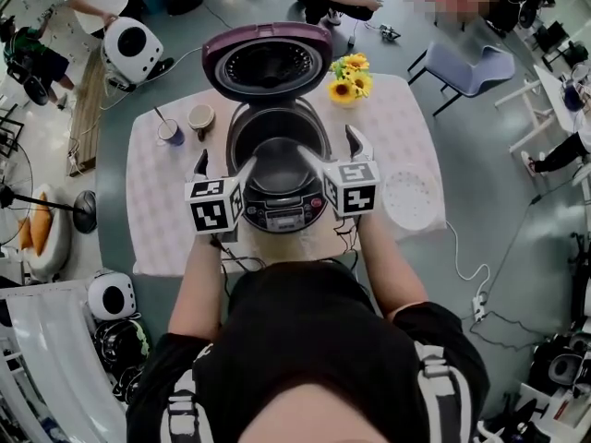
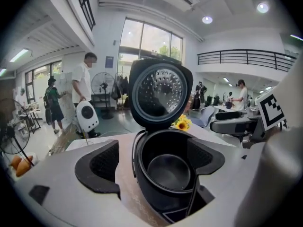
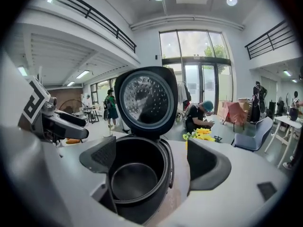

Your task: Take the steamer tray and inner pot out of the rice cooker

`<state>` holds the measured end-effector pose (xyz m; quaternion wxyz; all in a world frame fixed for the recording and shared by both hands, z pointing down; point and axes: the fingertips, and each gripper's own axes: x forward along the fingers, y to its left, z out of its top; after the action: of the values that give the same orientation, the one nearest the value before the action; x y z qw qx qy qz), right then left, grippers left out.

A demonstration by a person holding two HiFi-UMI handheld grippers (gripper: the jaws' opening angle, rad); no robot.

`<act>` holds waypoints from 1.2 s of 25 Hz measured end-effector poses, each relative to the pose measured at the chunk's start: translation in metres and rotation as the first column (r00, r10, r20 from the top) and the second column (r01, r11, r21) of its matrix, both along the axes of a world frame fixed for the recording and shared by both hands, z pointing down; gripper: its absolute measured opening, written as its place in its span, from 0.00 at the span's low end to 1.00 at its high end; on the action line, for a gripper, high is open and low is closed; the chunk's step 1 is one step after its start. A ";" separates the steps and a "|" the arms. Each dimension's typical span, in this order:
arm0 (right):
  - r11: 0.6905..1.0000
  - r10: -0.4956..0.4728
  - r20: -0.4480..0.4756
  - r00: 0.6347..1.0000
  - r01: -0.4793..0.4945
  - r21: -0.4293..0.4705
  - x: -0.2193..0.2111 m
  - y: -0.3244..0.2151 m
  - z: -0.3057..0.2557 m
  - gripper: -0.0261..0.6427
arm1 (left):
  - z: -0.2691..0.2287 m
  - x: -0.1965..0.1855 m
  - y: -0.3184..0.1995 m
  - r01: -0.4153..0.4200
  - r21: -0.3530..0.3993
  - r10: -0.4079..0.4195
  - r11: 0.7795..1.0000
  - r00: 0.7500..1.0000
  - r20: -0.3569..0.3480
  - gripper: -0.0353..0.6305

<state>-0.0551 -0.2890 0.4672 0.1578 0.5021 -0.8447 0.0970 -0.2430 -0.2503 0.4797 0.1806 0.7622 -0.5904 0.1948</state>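
**Dark pot sits deep, both tongs spread wide**

The left tongs (image 1: 224,166) and right tongs (image 1: 331,150) hang released and empty at the front rim of the rice cooker (image 1: 282,212). Their jaws are spread and nothing touches the pads. Each gripper view looks between its pads into the inner pot (image 2: 168,171), which sits down in the cooker's well. The white perforated disc on the table (image 1: 157,220), right of the cooker, is probably the steamer tray (image 1: 411,198), so the pot looks like the remaining job.

The pot's rim appears thin and smooth, so a shallow bite could slip off it. If one side rises faster than the other, the pot may tilt, bind against the well and drag the cooker along. The raised lid (image 1: 268,63) stands just behind, and a lift that drifts backward might strike it. Farther out, cups (image 1: 201,116) on the left and sunflowers (image 1: 351,77) at the far right crowd the table, and a wide swing could topple them.
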 end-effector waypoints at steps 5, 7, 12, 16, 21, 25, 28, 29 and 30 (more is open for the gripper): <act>0.992 0.002 -0.091 0.996 -0.013 -0.128 0.003 -0.021 0.036 0.73 | 0.025 -0.001 -0.024 -0.035 -0.090 0.039 0.995 0.998 0.046 0.70; 0.983 -0.030 -0.135 0.990 0.004 -0.183 0.002 -0.025 0.050 0.72 | 0.035 0.000 -0.031 -0.052 -0.130 0.058 0.990 0.997 0.048 0.70; 0.965 -0.104 -0.238 0.966 0.041 -0.258 -0.002 -0.032 0.074 0.60 | 0.056 0.011 -0.038 -0.127 -0.200 0.143 0.972 0.987 0.069 0.66; 0.954 -0.146 -0.283 0.948 0.060 -0.293 -0.004 -0.037 0.089 0.54 | 0.070 0.012 -0.042 -0.154 -0.230 0.181 0.961 0.978 0.104 0.53; 0.944 -0.171 -0.341 0.924 0.055 -0.324 -0.003 -0.049 0.098 0.43 | 0.084 0.008 -0.047 -0.155 -0.272 0.188 0.950 0.977 0.101 0.51; 0.941 -0.168 -0.409 0.897 0.023 -0.337 0.002 -0.056 0.106 0.31 | 0.091 0.003 -0.049 -0.142 -0.304 0.187 0.942 0.974 0.124 0.45; 0.935 -0.172 -0.403 0.899 0.020 -0.355 0.004 -0.056 0.111 0.28 | 0.097 -0.001 -0.049 -0.121 -0.319 0.178 0.940 0.971 0.156 0.37; 0.933 -0.174 -0.395 0.902 0.022 -0.360 0.003 -0.056 0.112 0.28 | 0.099 -0.004 -0.049 -0.113 -0.323 0.173 0.940 0.971 0.164 0.36; 0.931 -0.175 -0.388 0.905 0.024 -0.364 0.002 -0.056 0.112 0.28 | 0.101 -0.007 -0.050 -0.102 -0.324 0.165 0.941 0.971 0.172 0.35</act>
<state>-0.0528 -0.3452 0.5789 0.4250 0.4305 -0.7857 0.1292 -0.2498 -0.2999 0.5806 0.2261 0.7392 -0.5138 0.3721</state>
